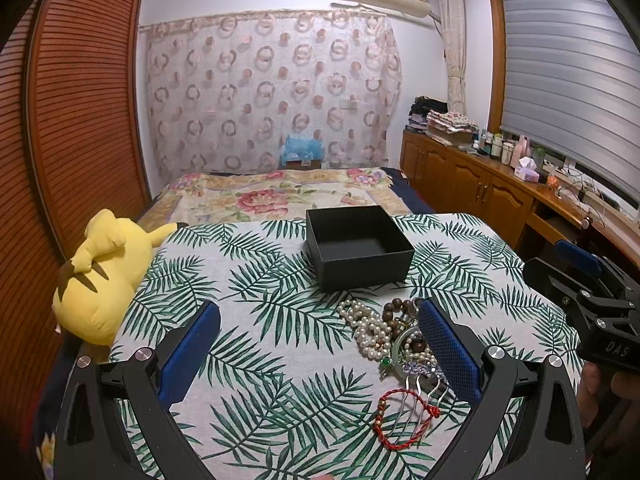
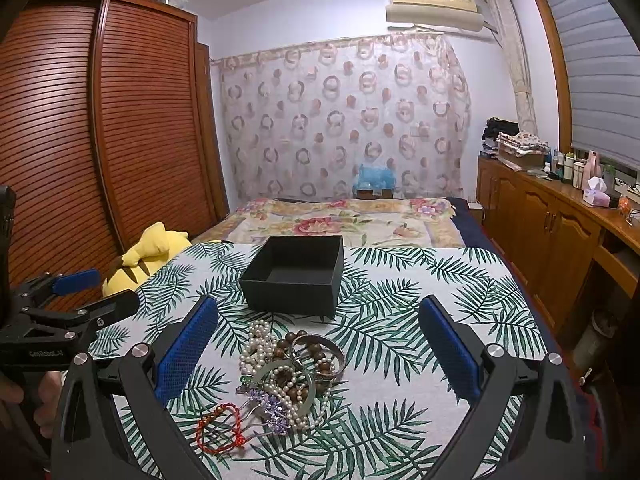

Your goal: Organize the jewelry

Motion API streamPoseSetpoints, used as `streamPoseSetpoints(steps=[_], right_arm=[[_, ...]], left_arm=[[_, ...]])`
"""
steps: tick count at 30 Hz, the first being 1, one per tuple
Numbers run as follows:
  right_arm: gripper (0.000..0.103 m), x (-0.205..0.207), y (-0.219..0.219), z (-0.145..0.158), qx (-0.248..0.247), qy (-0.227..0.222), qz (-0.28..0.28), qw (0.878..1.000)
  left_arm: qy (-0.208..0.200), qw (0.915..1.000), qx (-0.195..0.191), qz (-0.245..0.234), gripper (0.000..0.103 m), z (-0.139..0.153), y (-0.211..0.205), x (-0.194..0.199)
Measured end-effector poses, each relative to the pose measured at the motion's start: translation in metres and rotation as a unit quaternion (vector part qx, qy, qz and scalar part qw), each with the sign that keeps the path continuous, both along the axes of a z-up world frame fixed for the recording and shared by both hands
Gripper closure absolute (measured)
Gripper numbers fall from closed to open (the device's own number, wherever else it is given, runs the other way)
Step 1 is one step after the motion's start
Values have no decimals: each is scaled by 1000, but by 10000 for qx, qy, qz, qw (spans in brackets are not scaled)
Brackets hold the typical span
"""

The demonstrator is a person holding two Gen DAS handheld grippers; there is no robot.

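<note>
A pile of jewelry lies on the leaf-print cloth: a pearl necklace [image 1: 366, 326] [image 2: 258, 346], brown wooden beads [image 1: 394, 310] [image 2: 316, 354], a silver bangle [image 2: 320, 350], a purple hair comb [image 1: 424, 380] [image 2: 272, 408] and a red cord bracelet [image 1: 404, 420] [image 2: 220, 428]. Behind the pile stands an empty black box [image 1: 358, 250] [image 2: 296, 274]. My left gripper [image 1: 320, 344] is open, hovering left of the pile, its right finger over the pile's edge. My right gripper [image 2: 320, 344] is open above the pile, touching nothing.
A yellow plush toy [image 1: 102, 276] [image 2: 148, 258] lies at the cloth's left edge. A floral bedspread [image 1: 276, 196] stretches behind the box. Brown slatted wardrobe doors [image 2: 80, 152] stand on the left; a wooden cabinet [image 2: 560, 240] with bottles runs along the right.
</note>
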State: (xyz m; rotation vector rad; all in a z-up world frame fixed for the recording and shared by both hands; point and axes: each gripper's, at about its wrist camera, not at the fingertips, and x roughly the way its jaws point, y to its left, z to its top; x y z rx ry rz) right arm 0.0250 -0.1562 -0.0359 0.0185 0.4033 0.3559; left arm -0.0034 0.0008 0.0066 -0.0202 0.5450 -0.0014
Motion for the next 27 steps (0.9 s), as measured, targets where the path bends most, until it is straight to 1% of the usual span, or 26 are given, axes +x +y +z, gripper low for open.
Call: streamPoseSetpoints(steps=[27], right_arm=[[2, 0, -1, 0, -10, 5, 4, 10000]], left_arm=[[-28, 10000, -44, -6, 7, 4, -4, -2]])
